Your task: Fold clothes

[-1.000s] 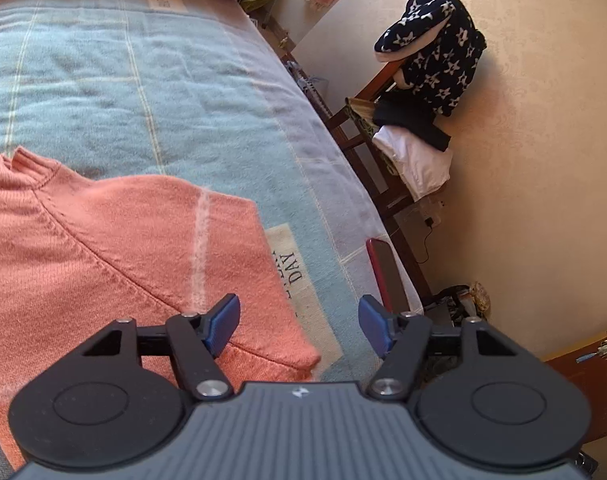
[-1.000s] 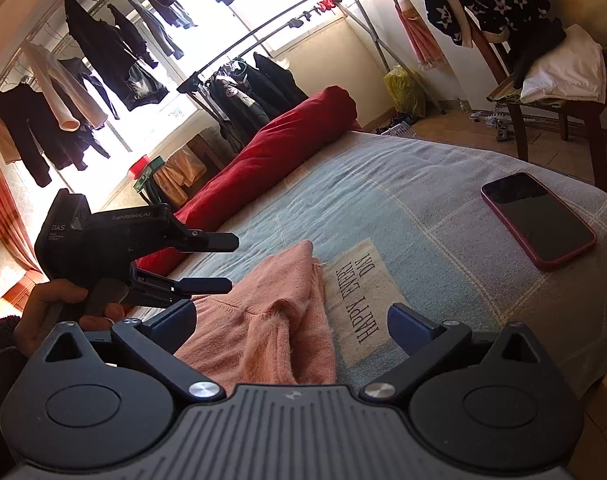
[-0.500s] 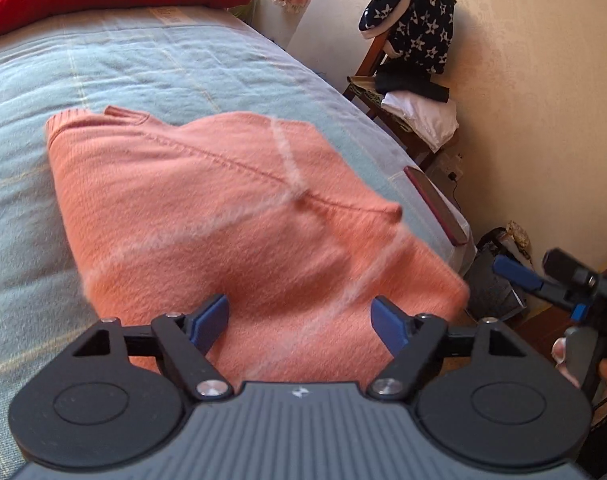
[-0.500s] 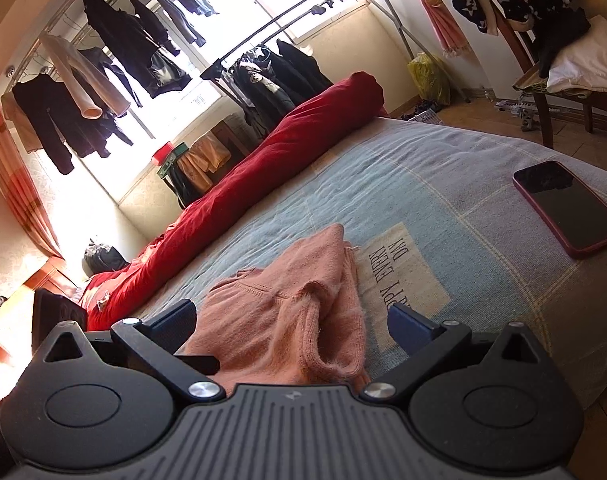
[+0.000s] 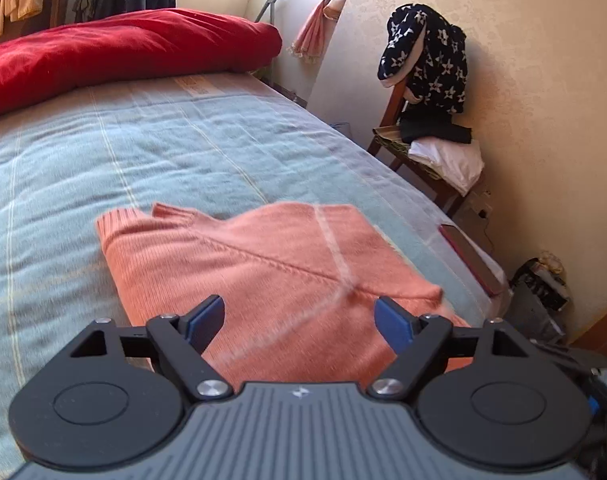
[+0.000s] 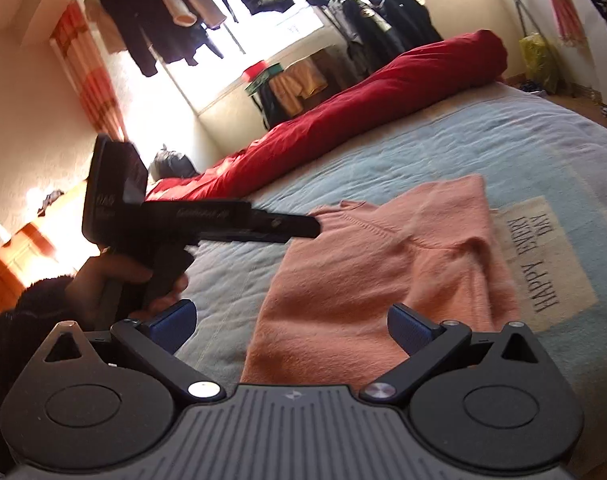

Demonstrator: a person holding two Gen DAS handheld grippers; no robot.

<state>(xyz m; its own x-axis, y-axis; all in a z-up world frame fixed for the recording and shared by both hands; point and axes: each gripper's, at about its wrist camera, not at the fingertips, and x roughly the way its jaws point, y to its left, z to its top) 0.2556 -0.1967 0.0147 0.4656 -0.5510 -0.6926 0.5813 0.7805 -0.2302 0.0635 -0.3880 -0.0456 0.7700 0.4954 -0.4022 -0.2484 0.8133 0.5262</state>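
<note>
A bed [image 5: 191, 148] is taking up most of both views, with a pale blue striped blanket [image 6: 535, 148] lying over it and carrying a cream patch printed with "HAPPY EVERY DAY" [image 6: 543, 256]. A long red bolster [image 5: 115, 52] is lying along the far edge of the bed, in front of a rack of dark hanging clothes [image 6: 383, 20] by the bright window. Against the wall beside the bed, a wooden chair [image 5: 419, 168] is carrying a navy garment with white stars [image 5: 427, 60] over its back and white cloth on its seat.

The salmon-pink sweater [image 5: 279, 280] is lying folded on the blanket near the close edge of the bed, its ribbed collar pointing toward the bolster and one edge lying just beside the printed patch. A dark red phone [image 5: 471, 260] is lying near the bed's corner, apart from the sweater.

The left hand-held gripper [image 5: 299, 320] is hovering above the sweater with its jaws opening wide, pinching nothing. In the right wrist view a hand [image 6: 119, 280] is gripping its handle. The right hand-held gripper [image 6: 291, 324] is also hanging over the sweater's near edge, jaws spread and holding nothing.
</note>
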